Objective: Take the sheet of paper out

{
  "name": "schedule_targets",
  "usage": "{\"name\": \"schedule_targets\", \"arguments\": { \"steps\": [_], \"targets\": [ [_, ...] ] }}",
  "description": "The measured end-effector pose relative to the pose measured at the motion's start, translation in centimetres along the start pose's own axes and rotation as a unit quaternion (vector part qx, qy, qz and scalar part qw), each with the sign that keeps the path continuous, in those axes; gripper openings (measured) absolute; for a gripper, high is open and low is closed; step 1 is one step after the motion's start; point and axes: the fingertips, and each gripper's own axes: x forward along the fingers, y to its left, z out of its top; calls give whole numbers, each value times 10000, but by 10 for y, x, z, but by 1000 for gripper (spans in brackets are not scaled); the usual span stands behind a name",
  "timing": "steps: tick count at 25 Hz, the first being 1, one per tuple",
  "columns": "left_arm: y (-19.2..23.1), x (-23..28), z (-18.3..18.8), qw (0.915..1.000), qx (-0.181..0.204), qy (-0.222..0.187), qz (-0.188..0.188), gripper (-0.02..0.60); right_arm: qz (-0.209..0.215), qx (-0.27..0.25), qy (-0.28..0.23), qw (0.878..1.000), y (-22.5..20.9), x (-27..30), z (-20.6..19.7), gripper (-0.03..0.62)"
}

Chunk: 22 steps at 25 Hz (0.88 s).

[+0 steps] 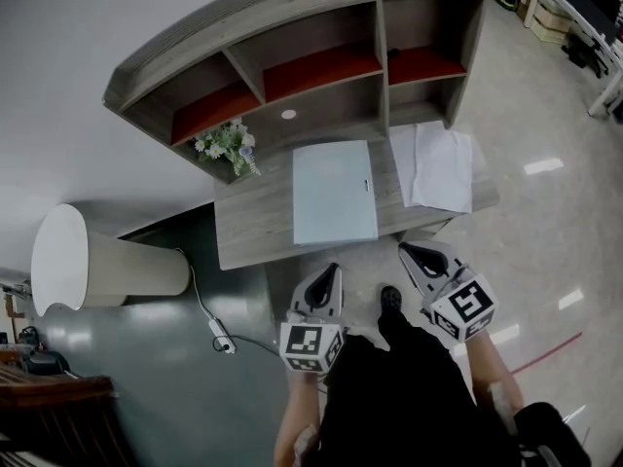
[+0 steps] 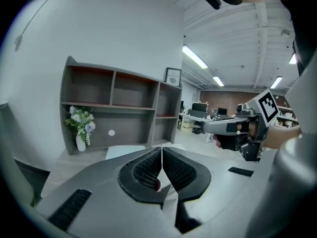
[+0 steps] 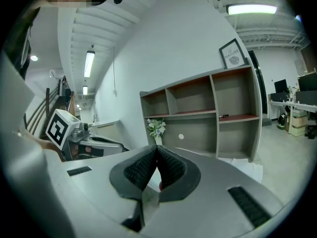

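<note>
A flat, pale blue folder [image 1: 334, 193] lies closed at frame centre on the grey wood-grain desk [image 1: 248, 227], its inside hidden. Creased white paper [image 1: 440, 168] lies just right of it. The red-floored shelf [image 1: 292, 71] holds a vase of flowers [image 1: 229, 146] in its lower left bay. Below the desk edge, the left gripper [image 1: 333, 270] and right gripper [image 1: 407, 250] are each pinched together on nothing.

Small dark item [image 1: 392, 53], seemingly unidentifiable
</note>
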Motion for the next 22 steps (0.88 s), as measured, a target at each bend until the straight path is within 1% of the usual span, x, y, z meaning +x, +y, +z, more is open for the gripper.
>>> {"name": "schedule_targets", "arguments": {
  "steps": [2, 5, 8, 14, 16, 19, 22],
  "targets": [
    [0, 9, -5, 9999, 67, 102, 45, 14, 34, 35, 86, 10000, -8, 8, -7, 14],
    [2, 19, -11, 9997, 53, 203, 115, 14, 75, 79, 224, 9997, -15, 18, -20, 14],
    [13, 32, -17, 9993, 94, 302, 185, 14, 67, 126, 311, 9994, -23, 29, -29, 14],
    [44, 68, -41, 9957, 580, 630, 366, 15, 20, 195, 504, 9985, -35, 58, -51, 14],
    [52, 81, -51, 9925, 878, 760, 386, 15, -9, 204, 599, 9980, -39, 68, -60, 14],
    [57, 99, -68, 9860, 1337, 955, 283, 26, -54, 193, 721, 9972, -44, 83, -73, 14],
    [60, 111, -87, 9816, 1531, 1130, 139, 38, -102, 199, 829, 9963, -44, 97, -85, 14]
  ]
}}
